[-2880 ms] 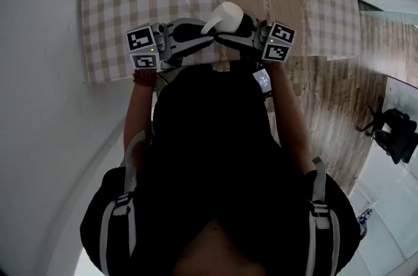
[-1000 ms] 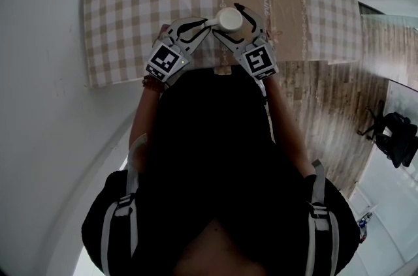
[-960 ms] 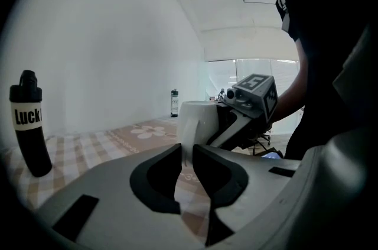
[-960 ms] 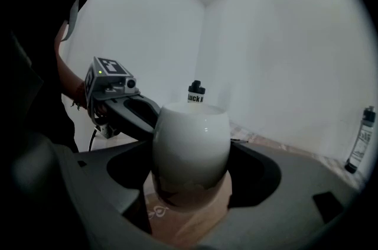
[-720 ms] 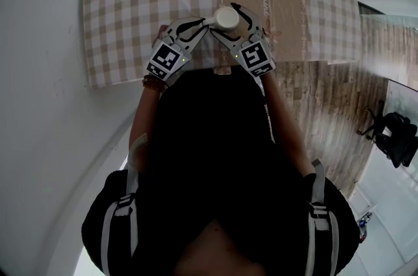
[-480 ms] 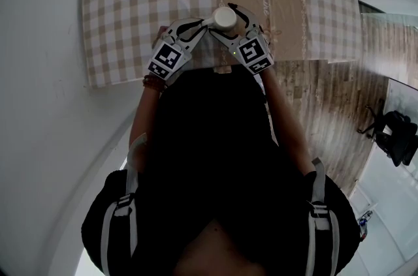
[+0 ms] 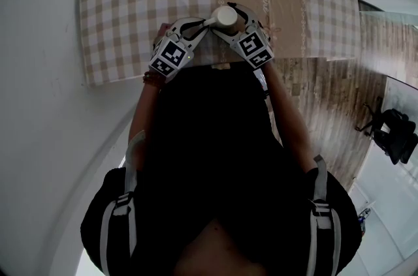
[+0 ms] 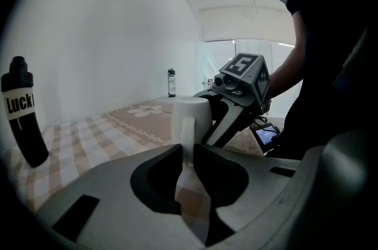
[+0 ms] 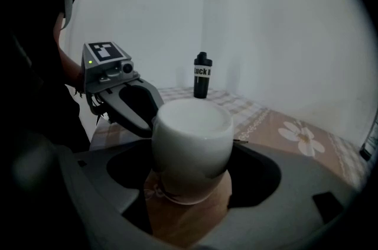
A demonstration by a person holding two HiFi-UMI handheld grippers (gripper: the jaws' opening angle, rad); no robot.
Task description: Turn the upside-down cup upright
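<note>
Left gripper (image 8: 188, 151) is set narrowly on the handle of the white cup (image 7: 225, 17); its jaws have just been opened a little, with the handle between them. The cup is held at the near edge of the checked tablecloth (image 7: 130, 27), its round top turned upward. To its right, the cup's body is clasped between the wide-set jaws of the right gripper (image 9: 192, 154).

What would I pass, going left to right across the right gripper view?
Person's arm → left gripper, jaws just eased slightly on the handle → white cup → daisy print on the tablecloth.
</note>
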